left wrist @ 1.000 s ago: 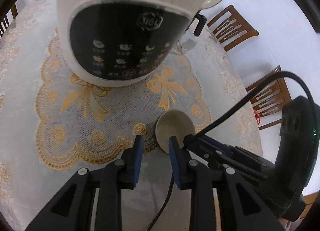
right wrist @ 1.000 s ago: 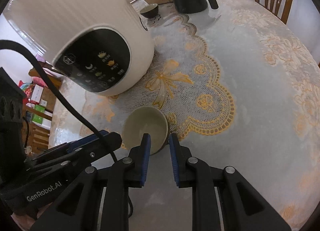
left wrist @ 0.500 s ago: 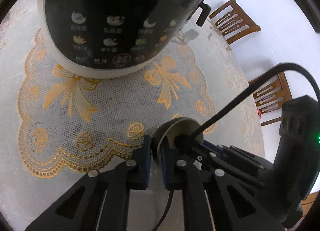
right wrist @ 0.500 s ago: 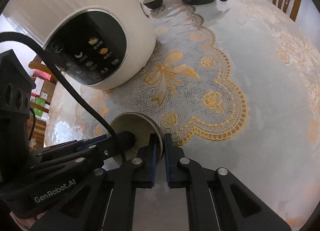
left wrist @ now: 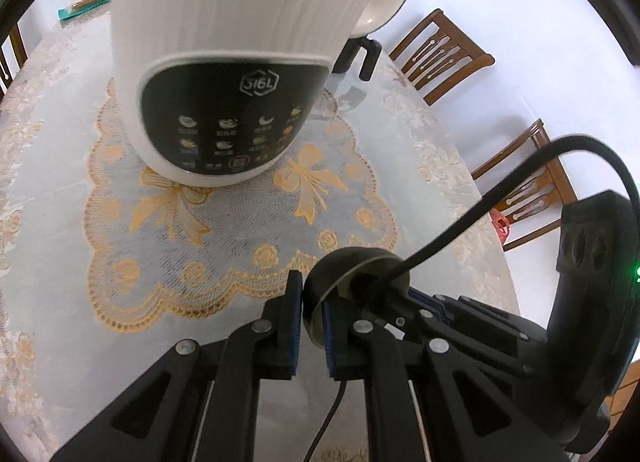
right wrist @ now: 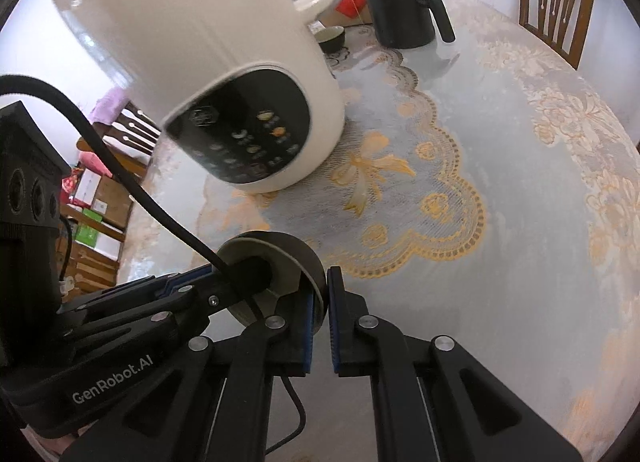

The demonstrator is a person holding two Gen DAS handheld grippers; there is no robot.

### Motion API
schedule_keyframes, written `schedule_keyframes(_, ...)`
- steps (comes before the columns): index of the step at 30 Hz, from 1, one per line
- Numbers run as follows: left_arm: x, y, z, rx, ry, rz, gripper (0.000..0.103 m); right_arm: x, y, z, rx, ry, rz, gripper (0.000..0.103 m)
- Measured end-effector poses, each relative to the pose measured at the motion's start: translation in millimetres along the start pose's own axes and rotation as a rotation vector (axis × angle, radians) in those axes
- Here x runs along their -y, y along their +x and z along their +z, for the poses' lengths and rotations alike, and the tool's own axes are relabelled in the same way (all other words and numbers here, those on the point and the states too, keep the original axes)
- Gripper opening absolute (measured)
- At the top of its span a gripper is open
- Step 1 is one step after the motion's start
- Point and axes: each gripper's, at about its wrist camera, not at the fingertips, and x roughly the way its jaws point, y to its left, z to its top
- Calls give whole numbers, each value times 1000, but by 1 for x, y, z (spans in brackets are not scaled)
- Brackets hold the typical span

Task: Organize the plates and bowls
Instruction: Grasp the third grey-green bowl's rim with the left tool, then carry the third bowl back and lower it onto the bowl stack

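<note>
A small dark bowl (left wrist: 344,266) with a pale green inside (right wrist: 256,252) is held up off the table, tilted. My left gripper (left wrist: 312,326) is shut on its rim on one side. My right gripper (right wrist: 319,322) is shut on the rim on the opposite side. Each gripper shows in the other's view, reaching into the bowl. A second small bowl (right wrist: 331,37) stands far back on the table beside the black jug.
A large cream appliance (left wrist: 240,62) with a black control panel stands on the lace doily (left wrist: 224,230), also in the right wrist view (right wrist: 208,74). A black jug (right wrist: 404,10) stands behind. Wooden chairs (left wrist: 444,50) ring the round table (right wrist: 540,222).
Both grippers closed on the bowl's rim from opposite sides, and the bowl has lifted off the table and tilted. The views have pulled back from the appliance.
</note>
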Motion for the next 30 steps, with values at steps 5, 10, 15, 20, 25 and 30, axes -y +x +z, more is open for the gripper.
schedule_keyframes(5,1,-19,-7,17,13,5,7,-11,-14,-11,16,5,11,9)
schedule_keyframes(10,0,-37,-19,24,16,4,7,-20,-25,-22,27,10,20,9)
schedule_keyframes(15,5,-59,-33,44,36,19,7,-33,-40,-38,47,15,37,9)
schedule_keyframes(20,3,-79,-48,57,48,21,7,-47,-54,-55,67,17,44,9)
schedule_keyframes(25,2,-99,-65,73,69,25,7,-61,-67,-73,84,21,48,9)
schedule_keyframes(30,2,-117,-82,82,84,23,7,-73,-79,-90,101,27,50,9)
